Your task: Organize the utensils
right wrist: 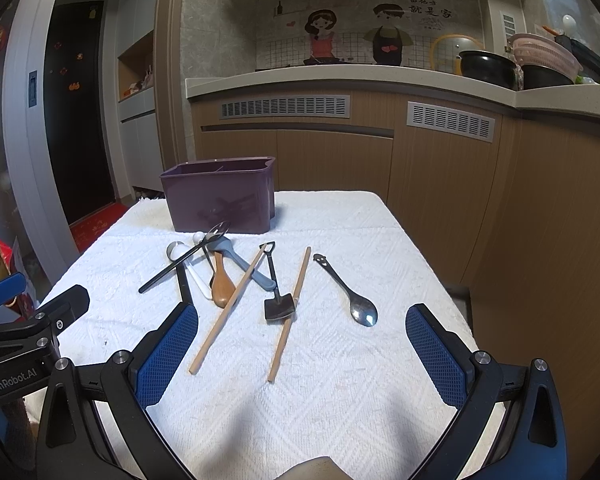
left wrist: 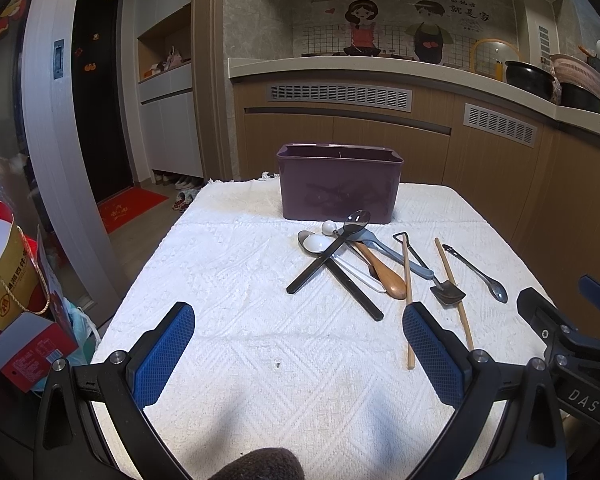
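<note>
Left wrist view: left tongs (left wrist: pixel 298 346) released, nothing held; utensils (left wrist: pixel 360 260) lie ahead, piled before the purple bin (left wrist: pixel 339 184) on the counter (left wrist: pixel 228 272). Right tongs (right wrist: pixel 302 350) likewise released; chopsticks (right wrist: pixel 288 320) and steel spoon (right wrist: pixel 350 292) seen between the pads.

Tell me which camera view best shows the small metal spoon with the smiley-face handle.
The right wrist view: the small metal spoon with the smiley-face handle lies unobstructed near centre, its face cutouts readable. The left wrist view shows it smaller, toward the right edge, cutouts barely legible.
</note>
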`<state>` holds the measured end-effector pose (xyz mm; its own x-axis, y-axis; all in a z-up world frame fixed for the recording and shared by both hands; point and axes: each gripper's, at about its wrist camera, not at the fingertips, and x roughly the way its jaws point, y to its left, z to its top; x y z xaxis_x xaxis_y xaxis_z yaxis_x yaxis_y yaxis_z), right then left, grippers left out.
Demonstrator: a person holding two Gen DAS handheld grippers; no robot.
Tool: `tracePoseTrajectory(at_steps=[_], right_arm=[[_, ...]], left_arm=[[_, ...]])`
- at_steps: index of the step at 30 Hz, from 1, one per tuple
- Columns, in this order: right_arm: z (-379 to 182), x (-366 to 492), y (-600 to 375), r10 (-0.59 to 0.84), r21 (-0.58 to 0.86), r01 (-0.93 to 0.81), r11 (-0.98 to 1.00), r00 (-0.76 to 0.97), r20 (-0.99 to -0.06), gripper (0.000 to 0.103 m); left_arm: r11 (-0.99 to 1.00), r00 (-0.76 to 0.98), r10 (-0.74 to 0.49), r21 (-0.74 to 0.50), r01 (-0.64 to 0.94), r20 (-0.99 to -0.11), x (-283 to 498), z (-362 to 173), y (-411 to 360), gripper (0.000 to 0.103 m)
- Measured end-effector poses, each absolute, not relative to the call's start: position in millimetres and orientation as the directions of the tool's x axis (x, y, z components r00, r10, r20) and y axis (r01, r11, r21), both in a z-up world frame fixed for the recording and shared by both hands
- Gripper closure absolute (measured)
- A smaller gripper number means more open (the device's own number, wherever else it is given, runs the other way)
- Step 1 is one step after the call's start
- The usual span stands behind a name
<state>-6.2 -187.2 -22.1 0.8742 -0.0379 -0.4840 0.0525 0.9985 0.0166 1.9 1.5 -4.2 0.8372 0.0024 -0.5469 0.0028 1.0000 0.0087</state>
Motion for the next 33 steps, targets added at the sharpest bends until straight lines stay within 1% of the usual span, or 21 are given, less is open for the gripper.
tracePoseTrajectory(at_steps=[7, 16, 22, 28, 30, 33], right_arm=[[-23.6, -5.6, -186.1, -0.038, 0.018, 0.053, 0.998, 0.873, -0.487, 0.0], [-18.5, 9.7, -197.1, -0.058, -0.004, 0.065, 0.998, 0.866, -0.497, 0.0], [-17.9, 37.3, -206.6, -0.071, -0.026, 0.067, 0.997, 0.841, -0.536, 0.0], [-18.3, 77.8, -206.4, -0.06, -0.07, 0.024, 0.997, 0.818, -0.572, 0.0], [-16.0, 90.6, -204.8, -0.051, -0.081, 0.004, 0.997, 0.812, -0.581, 0.0], [-10.9, 113.3, -207.2, -0.017, -0.072, -0.034, 0.997, 0.796, -0.605, 0.0]], left_arm=[[1.0, 0.833, 0.003, 0.005, 0.0, -0.554, 4.9, -3.3, 4.1, 0.0], [1.0, 0.82, -0.009, 0.017, 0.023, -0.573, 28.3, -4.8, 8.8, 0.0], [0.994, 0.772, -0.079, 0.003, 0.105, -0.631, 62.4, -10.9, 6.0, 0.0], [0.976, 0.702, -0.173, -0.024, 0.216, -0.691, 99.2, -20.0, -3.5, 0.0], [0.968, 0.689, -0.195, -0.023, 0.251, -0.698, 113.5, -18.2, -5.7, 0.0], [0.961, 0.699, -0.204, -0.006, 0.275, -0.685, 132.3, -7.7, -7.7, 0.0]])
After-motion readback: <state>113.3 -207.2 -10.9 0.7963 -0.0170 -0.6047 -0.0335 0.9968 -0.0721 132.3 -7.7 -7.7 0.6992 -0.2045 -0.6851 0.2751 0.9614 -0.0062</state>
